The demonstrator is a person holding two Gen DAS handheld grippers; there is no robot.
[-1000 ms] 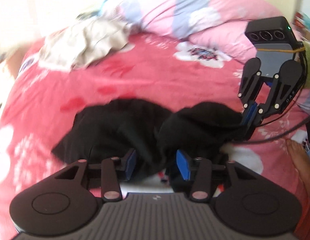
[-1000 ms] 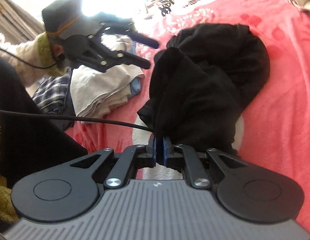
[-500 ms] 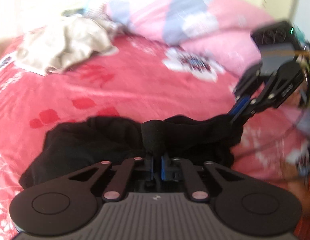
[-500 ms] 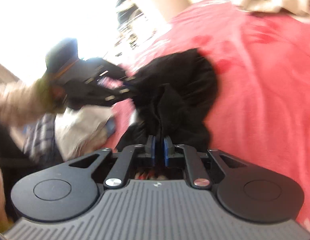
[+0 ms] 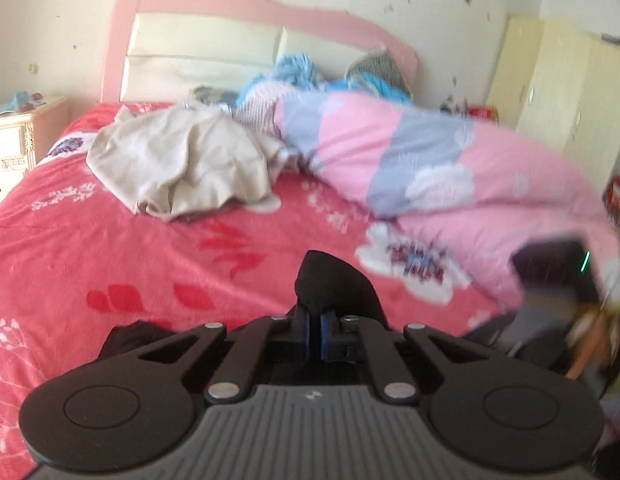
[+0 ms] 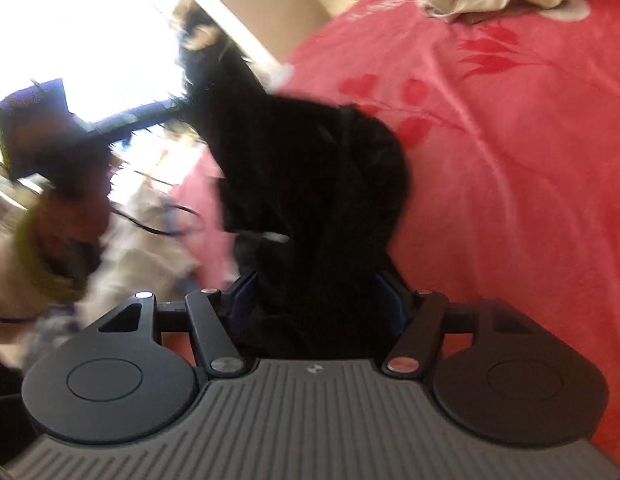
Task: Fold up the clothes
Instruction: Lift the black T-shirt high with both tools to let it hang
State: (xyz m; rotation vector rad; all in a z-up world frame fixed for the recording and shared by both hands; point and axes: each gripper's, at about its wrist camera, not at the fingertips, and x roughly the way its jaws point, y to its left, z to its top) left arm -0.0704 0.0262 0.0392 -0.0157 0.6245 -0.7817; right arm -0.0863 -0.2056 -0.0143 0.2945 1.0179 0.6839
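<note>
A black garment (image 6: 310,168) lies bunched on the red flowered bedspread (image 6: 530,160). My left gripper (image 5: 314,330) is shut on a fold of the black garment (image 5: 330,284), which sticks up past its blue pads. My right gripper (image 6: 316,300) has its jaws opening, wide apart; black cloth still lies between them, and the pads stand off it. In the right wrist view the left gripper (image 6: 121,120) shows blurred at the left, holding the cloth's raised far end. The right gripper's body (image 5: 558,276) is a dark blur at the right of the left wrist view.
A crumpled beige garment (image 5: 181,160) lies further up the bed. A pink and blue quilt (image 5: 430,160) is heaped on the right, below the pink headboard (image 5: 229,40). A white nightstand (image 5: 13,140) stands left. Folded pale clothes (image 6: 149,248) lie past the bed's edge.
My left gripper closed on the black cloth and lifted it, tilting up toward the headboard. My right gripper, shut on the cloth before, has spread its jaws and let go.
</note>
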